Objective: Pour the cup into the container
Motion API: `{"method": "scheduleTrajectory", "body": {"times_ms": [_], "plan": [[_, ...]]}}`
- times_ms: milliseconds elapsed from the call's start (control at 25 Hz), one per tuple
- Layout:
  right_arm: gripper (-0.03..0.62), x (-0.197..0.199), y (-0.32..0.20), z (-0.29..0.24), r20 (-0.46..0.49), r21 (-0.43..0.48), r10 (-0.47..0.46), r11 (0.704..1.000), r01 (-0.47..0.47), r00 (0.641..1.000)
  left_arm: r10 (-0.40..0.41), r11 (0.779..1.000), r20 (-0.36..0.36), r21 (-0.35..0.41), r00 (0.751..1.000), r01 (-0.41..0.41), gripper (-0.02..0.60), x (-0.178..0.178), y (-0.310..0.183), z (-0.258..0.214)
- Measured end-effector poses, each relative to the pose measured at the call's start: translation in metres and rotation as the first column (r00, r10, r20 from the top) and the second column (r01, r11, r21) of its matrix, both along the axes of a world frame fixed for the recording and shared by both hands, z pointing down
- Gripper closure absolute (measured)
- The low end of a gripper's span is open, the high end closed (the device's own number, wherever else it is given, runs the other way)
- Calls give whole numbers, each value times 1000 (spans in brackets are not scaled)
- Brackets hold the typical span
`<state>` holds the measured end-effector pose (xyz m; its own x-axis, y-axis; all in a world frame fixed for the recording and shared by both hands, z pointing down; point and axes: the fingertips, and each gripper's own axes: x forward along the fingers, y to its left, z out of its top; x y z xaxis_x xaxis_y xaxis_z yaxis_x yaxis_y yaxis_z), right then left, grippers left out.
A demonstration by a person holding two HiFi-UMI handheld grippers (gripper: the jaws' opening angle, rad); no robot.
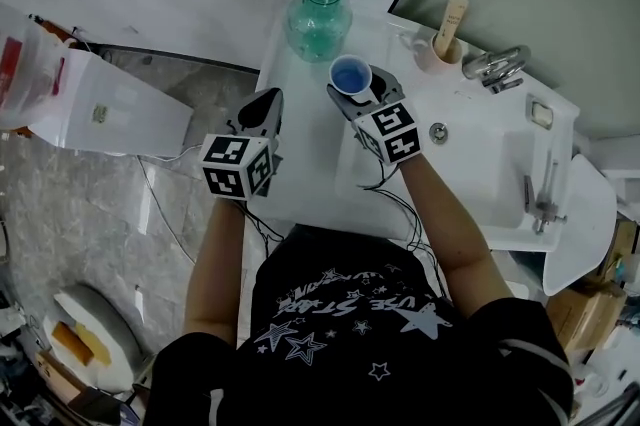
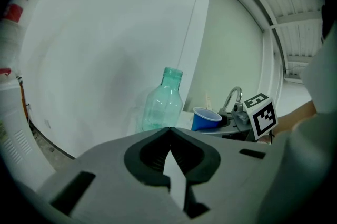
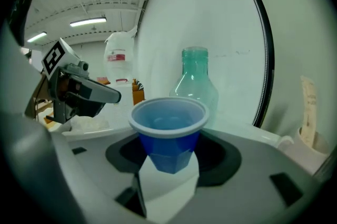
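Blue plastic with a white rim formed the cup (image 3: 168, 123), which stood upright, its long axis vertical and its mouth facing up. Its inner wall was pale blue, and its body tapered toward the base. The right gripper (image 3: 169, 159) gripped it, with the jaws closed on the lower body, one pad on each side. In the head view the cup was over the white counter (image 1: 300, 164), just beside the container (image 1: 320, 19) on the person's side. The container was a translucent green bottle with broad shoulders and a short open neck, and it stood upright at the far end of the counter. The left gripper (image 1: 262, 106) was left of the cup, with its jaws together at the tips and nothing between them.
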<state>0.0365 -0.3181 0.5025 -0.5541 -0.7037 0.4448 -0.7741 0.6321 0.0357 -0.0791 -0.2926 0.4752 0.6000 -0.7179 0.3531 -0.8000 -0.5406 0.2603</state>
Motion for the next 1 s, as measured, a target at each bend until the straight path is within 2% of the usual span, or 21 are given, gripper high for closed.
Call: {"method": "scheduleTrajectory", "body": {"times_ms": [440,720,1000], "plan": [[338,-19,-12,39,9,-12,-6,1000,6,1000,-20,995,-6,-103,1000,20,570,-16,0,45],[338,-12,-8,60,15,-37,14,999,-13,1000,-7,993,-3,-116,1000,7,570,-14,-6,53],[336,-23,-4,65,-3,-28,-23,999,23,1000,18,992,10,-123,1000,-17,570,-10,-6,58]]}}
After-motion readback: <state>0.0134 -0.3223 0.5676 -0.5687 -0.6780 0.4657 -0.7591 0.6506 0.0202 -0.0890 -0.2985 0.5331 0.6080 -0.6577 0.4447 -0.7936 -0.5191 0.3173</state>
